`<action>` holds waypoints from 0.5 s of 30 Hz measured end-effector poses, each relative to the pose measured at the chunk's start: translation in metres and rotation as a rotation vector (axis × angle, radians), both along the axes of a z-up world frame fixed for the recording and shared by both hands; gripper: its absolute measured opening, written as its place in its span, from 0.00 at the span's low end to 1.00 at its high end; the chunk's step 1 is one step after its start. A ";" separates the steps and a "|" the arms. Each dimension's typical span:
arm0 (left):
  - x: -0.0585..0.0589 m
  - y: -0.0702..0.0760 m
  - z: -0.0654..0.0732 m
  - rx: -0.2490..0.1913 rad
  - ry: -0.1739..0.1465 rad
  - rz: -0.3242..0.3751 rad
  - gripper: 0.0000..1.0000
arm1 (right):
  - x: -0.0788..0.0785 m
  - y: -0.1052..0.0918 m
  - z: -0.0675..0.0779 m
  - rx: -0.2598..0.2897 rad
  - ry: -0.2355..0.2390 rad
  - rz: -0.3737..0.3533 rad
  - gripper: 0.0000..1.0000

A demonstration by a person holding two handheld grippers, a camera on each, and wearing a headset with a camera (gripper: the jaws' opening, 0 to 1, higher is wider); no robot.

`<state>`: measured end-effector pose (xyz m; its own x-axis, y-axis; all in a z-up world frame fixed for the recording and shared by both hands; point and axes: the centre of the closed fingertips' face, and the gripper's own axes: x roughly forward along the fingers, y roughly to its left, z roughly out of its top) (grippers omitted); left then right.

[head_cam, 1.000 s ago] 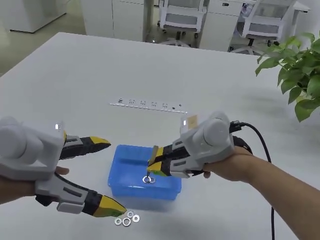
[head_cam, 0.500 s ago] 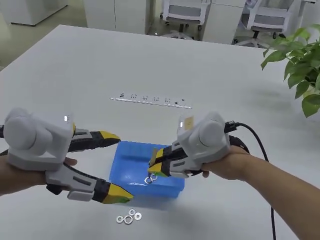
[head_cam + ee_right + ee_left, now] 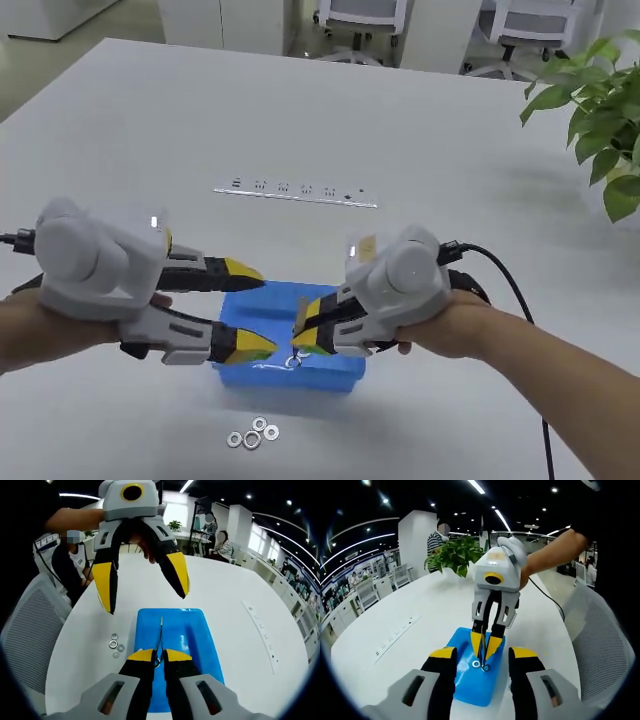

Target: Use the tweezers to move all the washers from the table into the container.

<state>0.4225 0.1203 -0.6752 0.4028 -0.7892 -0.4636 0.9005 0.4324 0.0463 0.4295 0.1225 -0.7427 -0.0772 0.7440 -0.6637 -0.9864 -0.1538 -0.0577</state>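
— What is the surface like?

— A broad white table (image 3: 450,130) with a rounded rim. A socket strip (image 3: 296,192) is set flush in it toward the far edge; a plant (image 3: 600,110) leans in over the right edge.

— And the room?

— An open office. Chairs (image 3: 360,20) stand beyond the table's far edge; a mesh chair (image 3: 30,630) stands at the near edge. Strip lights (image 3: 477,486) run along a dark ceiling, and people (image 3: 222,542) sit at other tables in the background.

— Where is the container?

— The container (image 3: 335,368) (blue, shallow, rectangular) sits on the table between the strip and the near edge. A small cluster of washers (image 3: 253,434) lies on the table on its near-edge side, close to its wall but not touching it.

— The grippers?

— The right gripper (image 3: 159,656) has its jaws pressed together on the tweezers (image 3: 161,630), which point down into the container. Their tips sit right by a washer (image 3: 476,664) on the container's floor; I cannot tell whether they pinch it. The left gripper (image 3: 268,307) hangs facing the right one over the container's left end; its jaws are spread wide with nothing between them.
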 end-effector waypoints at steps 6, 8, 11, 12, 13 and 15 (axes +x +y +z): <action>0.006 -0.008 -0.001 -0.002 0.002 -0.030 0.31 | 0.000 0.000 -0.003 -0.004 0.001 0.006 0.08; 0.007 -0.011 -0.001 0.000 0.000 -0.039 0.28 | 0.000 0.000 -0.004 -0.005 0.002 0.007 0.08; 0.008 -0.016 -0.002 0.004 -0.001 -0.064 0.25 | 0.000 0.000 -0.007 -0.011 0.000 0.014 0.08; 0.008 -0.017 -0.003 0.010 -0.005 -0.073 0.23 | 0.000 0.000 -0.008 -0.013 -0.002 0.018 0.08; 0.008 -0.019 -0.004 0.016 -0.005 -0.082 0.22 | 0.000 0.000 -0.008 -0.013 -0.001 0.020 0.08; 0.007 -0.022 -0.006 0.022 -0.001 -0.098 0.20 | -0.002 0.000 -0.010 -0.015 0.004 0.027 0.08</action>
<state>0.4300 0.0982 -0.6811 0.3248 -0.8143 -0.4811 0.9384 0.3410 0.0563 0.4279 0.1223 -0.7523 -0.0996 0.7316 -0.6744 -0.9822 -0.1809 -0.0512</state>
